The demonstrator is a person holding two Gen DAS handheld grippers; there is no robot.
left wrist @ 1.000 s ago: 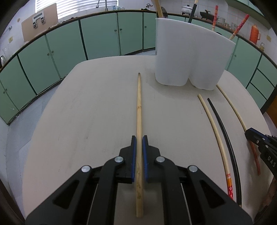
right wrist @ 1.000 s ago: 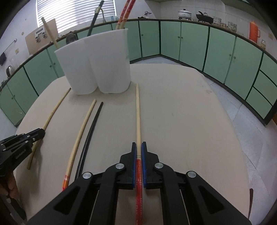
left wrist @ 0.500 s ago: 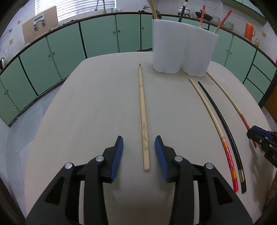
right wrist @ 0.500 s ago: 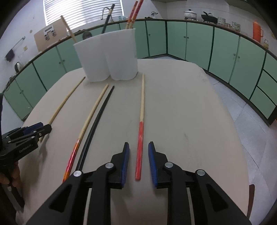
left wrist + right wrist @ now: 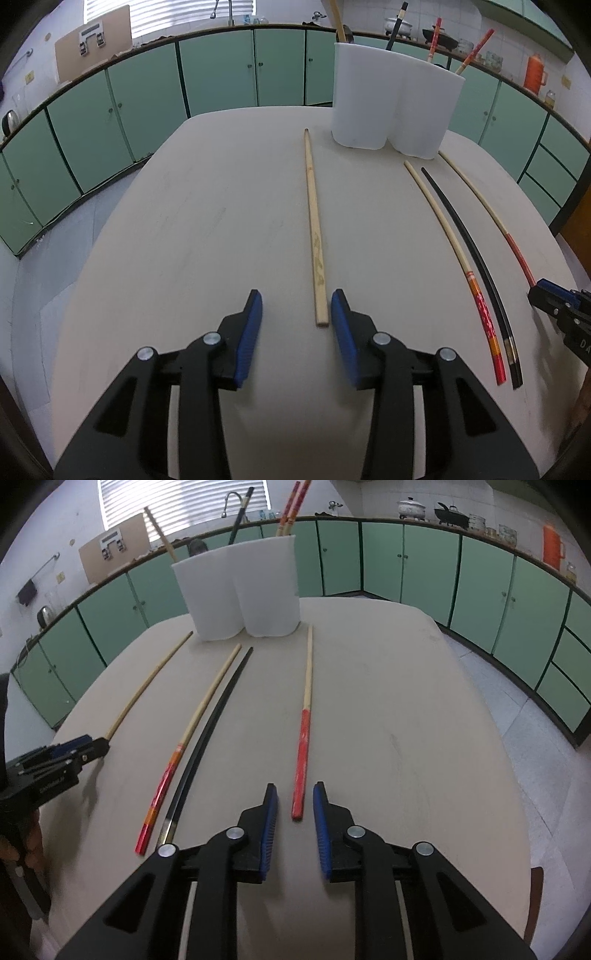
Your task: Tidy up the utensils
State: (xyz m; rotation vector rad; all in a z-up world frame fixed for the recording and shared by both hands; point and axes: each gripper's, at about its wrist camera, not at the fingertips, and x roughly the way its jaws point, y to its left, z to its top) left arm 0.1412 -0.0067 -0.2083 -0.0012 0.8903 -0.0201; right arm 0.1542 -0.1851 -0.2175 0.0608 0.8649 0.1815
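Although several chopsticks already stand in the white holder [image 5: 397, 107] at the far side of the table [image 5: 221, 229], four more lie flat on the table, so I judge the task to be about half done at most. The left gripper [image 5: 295, 317] has its fingers wide apart, and the near end of the plain wooden chopstick [image 5: 314, 225] lies between them, close to the right finger but held by nothing. The right gripper [image 5: 293, 812] has its fingers open but narrower, with the end of the red-handled chopstick [image 5: 303, 734] just in front of the gap, also not held. Between these two lie a pale chopstick with a red and orange end [image 5: 184, 738] and a black chopstick [image 5: 207, 727], side by side and nearly touching. All four point toward the holder with their thin ends near its base. What remains, I think, is to grasp each one and stand it in the holder.
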